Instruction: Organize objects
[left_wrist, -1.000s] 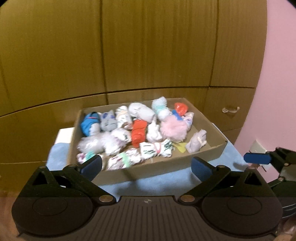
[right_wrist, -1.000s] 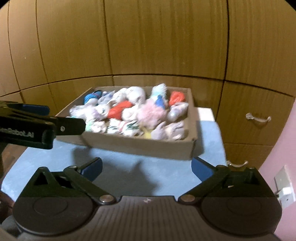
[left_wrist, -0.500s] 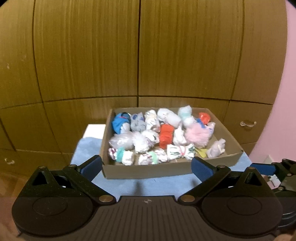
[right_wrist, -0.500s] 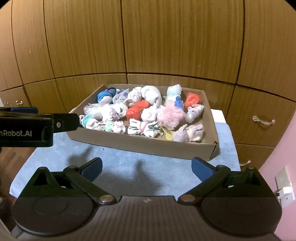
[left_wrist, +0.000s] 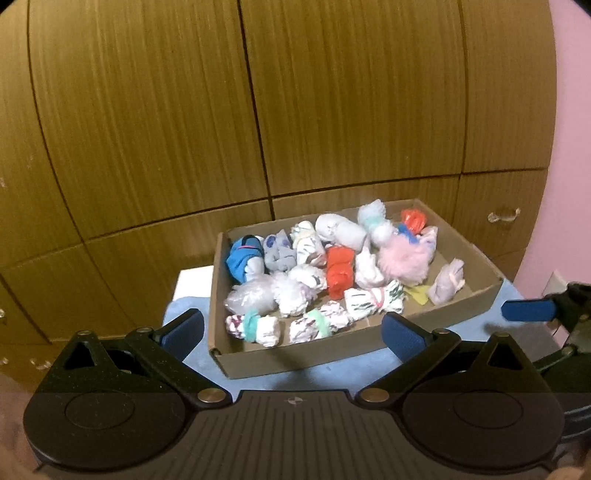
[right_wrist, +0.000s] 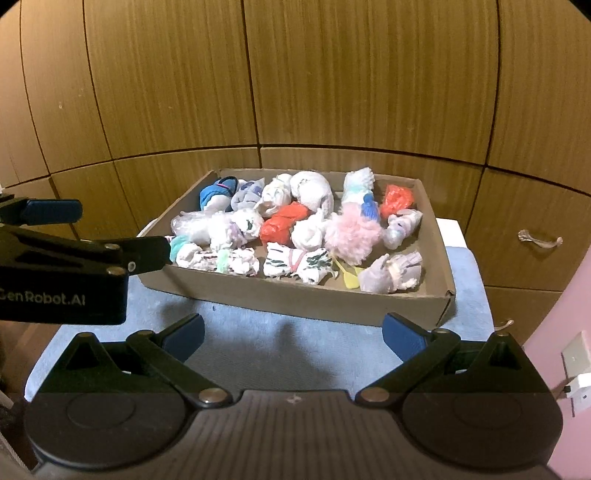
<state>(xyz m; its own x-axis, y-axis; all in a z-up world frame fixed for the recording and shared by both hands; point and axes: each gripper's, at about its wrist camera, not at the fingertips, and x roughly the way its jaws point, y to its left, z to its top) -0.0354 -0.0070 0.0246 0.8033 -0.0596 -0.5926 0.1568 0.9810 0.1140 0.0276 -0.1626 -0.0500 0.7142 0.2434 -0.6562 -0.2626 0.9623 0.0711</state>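
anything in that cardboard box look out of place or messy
Mostly rolled sock bundles, loosely heaped rather than in rows. The odd item is a small flat yellow piece lying on the floor of the brown cardboard box, between the fluffy pink pom-pom bundle and the pale lilac bundle. Nothing has spilled onto the blue cloth.

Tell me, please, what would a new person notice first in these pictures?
A cardboard box packed with small rolled cloth bundles sits on a blue cloth before wooden cabinet doors. A fluffy pink bundle and a red bundle stand out mid-box.
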